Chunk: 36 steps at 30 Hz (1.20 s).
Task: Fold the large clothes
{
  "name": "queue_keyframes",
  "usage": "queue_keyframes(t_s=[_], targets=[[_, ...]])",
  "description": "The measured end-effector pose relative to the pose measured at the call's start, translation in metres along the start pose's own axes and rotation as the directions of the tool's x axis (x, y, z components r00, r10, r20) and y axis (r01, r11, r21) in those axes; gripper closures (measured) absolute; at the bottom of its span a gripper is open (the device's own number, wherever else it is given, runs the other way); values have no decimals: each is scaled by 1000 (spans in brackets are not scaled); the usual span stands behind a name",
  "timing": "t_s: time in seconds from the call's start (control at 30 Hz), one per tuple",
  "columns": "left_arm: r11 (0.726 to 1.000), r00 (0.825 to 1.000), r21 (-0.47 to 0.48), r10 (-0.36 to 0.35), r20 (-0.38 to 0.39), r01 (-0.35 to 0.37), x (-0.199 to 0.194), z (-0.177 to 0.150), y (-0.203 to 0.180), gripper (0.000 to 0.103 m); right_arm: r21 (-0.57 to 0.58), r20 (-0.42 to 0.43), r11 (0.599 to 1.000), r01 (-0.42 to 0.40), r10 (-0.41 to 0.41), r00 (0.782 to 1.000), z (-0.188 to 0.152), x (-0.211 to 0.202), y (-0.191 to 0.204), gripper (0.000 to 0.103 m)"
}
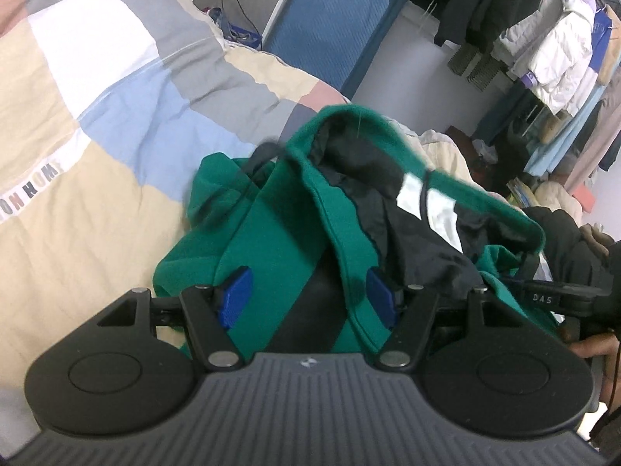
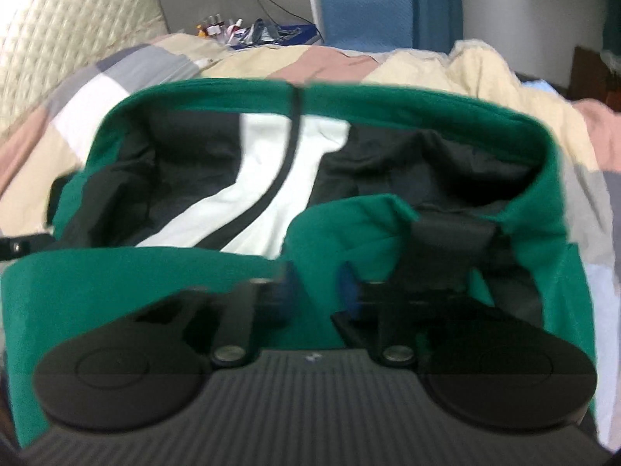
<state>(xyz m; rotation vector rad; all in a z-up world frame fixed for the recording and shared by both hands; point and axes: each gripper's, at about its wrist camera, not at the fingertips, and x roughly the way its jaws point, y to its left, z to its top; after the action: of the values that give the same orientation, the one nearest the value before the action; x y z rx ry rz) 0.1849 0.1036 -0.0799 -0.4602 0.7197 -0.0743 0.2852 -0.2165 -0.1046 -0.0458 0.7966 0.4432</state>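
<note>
Presently: left claw [image 1: 306, 299], pads set wide with a fold of the green jacket [image 1: 279, 233] between them, grip uncertain. Right claw [image 2: 316, 287], pinched narrow on the green jacket's hem (blurred). Jacket, dark lining with a white panel, lies bunched on the patchwork duvet [image 1: 97, 116] of the bed.

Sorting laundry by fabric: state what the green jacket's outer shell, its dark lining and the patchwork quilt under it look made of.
Green jacket shell: matte and soft, probably fleece or brushed knit; no sheen, rounded folds. Dark lining: thin and slightly glossy with fine crinkles, likely nylon or polyester. Patchwork quilt: matte woven cloth, cotton-like, puffy with filling.
</note>
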Motion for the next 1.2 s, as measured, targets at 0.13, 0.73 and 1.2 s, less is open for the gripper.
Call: queue_keyframes(t_s=[0.13, 0.73, 1.2], targets=[[1000, 1000, -20, -10, 29, 11, -7, 1, 2, 33, 45, 112, 999, 16, -21, 993, 7, -23, 1, 96], [1000, 991, 7, 22, 134, -23, -10, 16, 9, 33, 409, 65, 843, 348, -407, 911, 47, 28, -144, 96], [993, 997, 92, 75, -36, -72, 76, 66, 6, 34, 428, 188, 900, 79, -175, 967, 24, -12, -152, 39]])
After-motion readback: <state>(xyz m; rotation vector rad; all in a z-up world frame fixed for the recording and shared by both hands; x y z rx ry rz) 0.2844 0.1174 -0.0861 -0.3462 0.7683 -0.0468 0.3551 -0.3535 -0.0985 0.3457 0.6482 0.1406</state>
